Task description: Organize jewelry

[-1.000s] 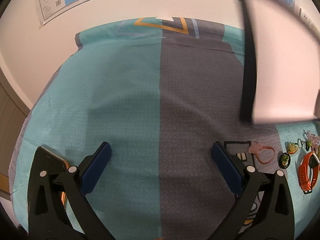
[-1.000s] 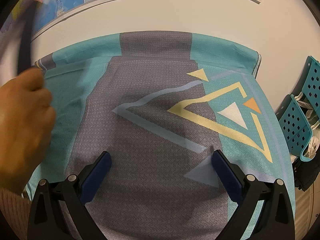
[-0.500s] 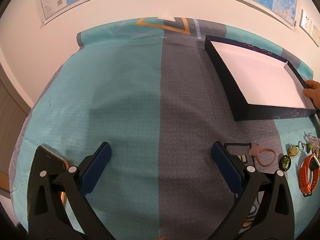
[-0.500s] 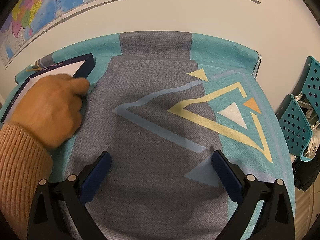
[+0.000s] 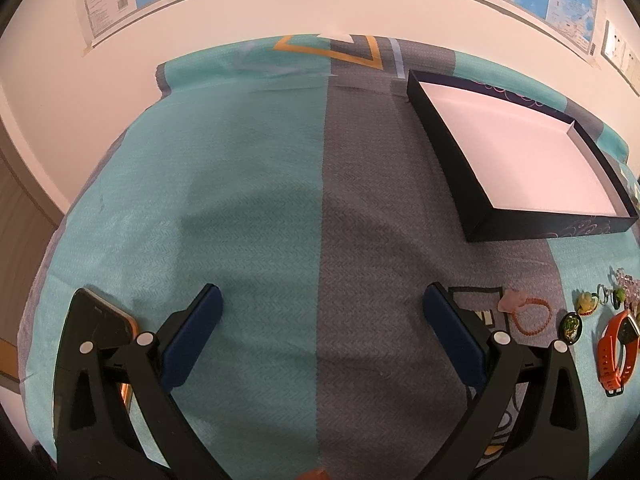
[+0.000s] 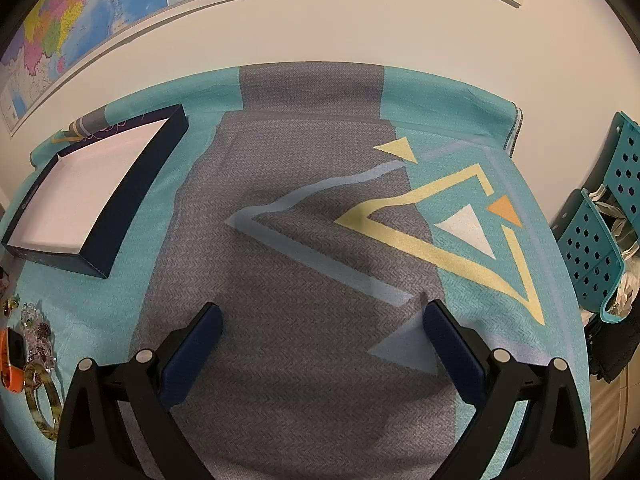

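Observation:
A shallow dark blue box [image 5: 472,184] with a white floor lies on the cloth, at the right in the left wrist view and as the box [image 6: 120,216] at the left in the right wrist view. Jewelry lies in front of it: a coral bead bracelet [image 5: 530,316], a green oval pendant [image 5: 571,326], an orange watch [image 5: 616,346], small charms [image 5: 588,303]. The right wrist view adds the orange watch [image 6: 10,360], a crystal bracelet [image 6: 38,332] and a yellow-green bangle [image 6: 42,404]. My left gripper [image 5: 320,320] and right gripper [image 6: 320,330] both stand open over bare cloth, holding nothing.
A teal and grey patterned cloth [image 5: 248,184] covers the table against a white wall with a map [image 6: 92,8]. A phone [image 5: 92,336] lies by my left gripper's left finger. Teal perforated baskets [image 6: 592,248] stand off the table's right edge.
A hand set the box down on the cloth and then withdrew out of both views. Both grippers stayed still and open.

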`<state>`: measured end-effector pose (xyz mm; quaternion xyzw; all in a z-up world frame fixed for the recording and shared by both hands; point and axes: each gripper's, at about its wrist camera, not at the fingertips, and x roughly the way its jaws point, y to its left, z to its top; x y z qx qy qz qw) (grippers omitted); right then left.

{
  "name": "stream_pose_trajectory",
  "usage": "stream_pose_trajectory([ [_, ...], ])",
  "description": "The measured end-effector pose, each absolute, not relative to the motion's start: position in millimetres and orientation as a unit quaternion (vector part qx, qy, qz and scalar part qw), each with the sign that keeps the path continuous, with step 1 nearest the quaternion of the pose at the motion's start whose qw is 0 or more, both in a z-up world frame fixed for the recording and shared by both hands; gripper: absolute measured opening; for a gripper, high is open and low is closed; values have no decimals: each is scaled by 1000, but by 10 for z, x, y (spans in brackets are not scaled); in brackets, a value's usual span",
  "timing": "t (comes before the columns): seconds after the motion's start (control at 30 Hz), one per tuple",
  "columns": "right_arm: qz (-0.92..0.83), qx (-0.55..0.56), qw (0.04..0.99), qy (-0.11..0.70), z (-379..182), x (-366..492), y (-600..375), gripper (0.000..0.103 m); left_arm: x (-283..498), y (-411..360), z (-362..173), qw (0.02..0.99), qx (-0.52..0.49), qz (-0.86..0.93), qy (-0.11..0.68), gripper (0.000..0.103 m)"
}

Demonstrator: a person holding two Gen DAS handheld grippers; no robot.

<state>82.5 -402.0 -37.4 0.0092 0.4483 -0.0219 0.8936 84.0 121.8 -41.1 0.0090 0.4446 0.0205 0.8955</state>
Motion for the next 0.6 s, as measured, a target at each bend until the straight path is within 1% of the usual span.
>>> stream_pose_trajectory([
  [0.3,-25,11,893,448,-382,831,-4032,98,700,1111,-354,895,5,59,443,97],
  [0.4,-43,19,892,449,-380,825,-4013,98,563,988,-248,904,6,61,424,97],
  [0.47,-77,44,884,459,-349,778,-3936,97,468,873,-159,909,7,53,412,97],
  [0.6,-16,68,912,405,-128,476,-3365,97,282,580,6,922,18,30,386,97],
])
